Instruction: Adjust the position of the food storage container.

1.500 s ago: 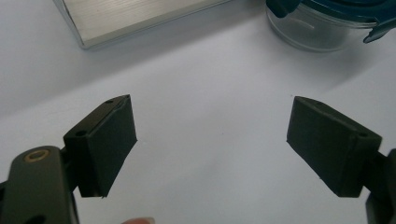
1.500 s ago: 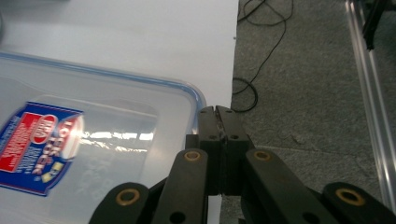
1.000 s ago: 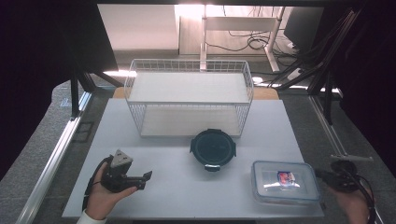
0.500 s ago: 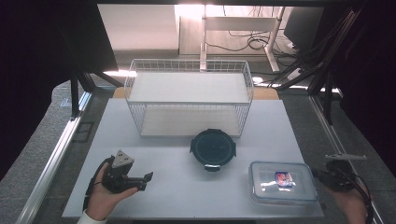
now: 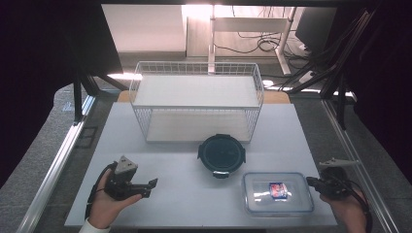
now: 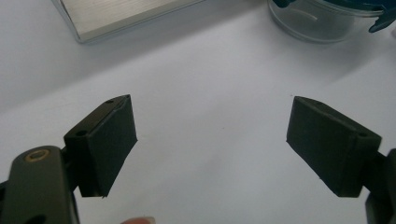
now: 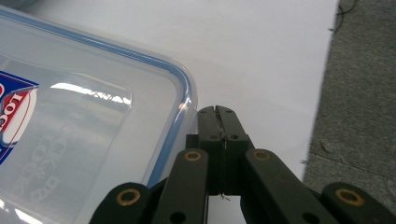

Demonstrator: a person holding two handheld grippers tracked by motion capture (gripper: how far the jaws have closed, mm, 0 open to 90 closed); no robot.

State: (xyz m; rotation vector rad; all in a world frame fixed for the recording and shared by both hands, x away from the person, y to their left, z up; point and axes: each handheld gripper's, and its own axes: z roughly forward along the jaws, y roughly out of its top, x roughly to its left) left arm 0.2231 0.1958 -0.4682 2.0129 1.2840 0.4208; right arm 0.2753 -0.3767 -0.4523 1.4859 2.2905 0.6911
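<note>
Smooth white bench (image 5: 184, 194); left tongs (image 5: 148, 187) spread wide, right tongs (image 5: 311, 182) clenched beside clear rectangular lidded box (image 5: 277, 193).

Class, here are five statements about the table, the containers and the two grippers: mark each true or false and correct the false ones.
1. The left gripper is open with nothing between its jaws. True.
2. The right gripper is open wide. False: its jaws are pressed together beside the rectangular box.
3. The round container sits inside the wire basket. False: it stands on the table in front of the basket.
4. The rectangular box has a lid with a blue rim. True.
5. The round container is stacked on the rectangular box. False: they stand apart.
</note>
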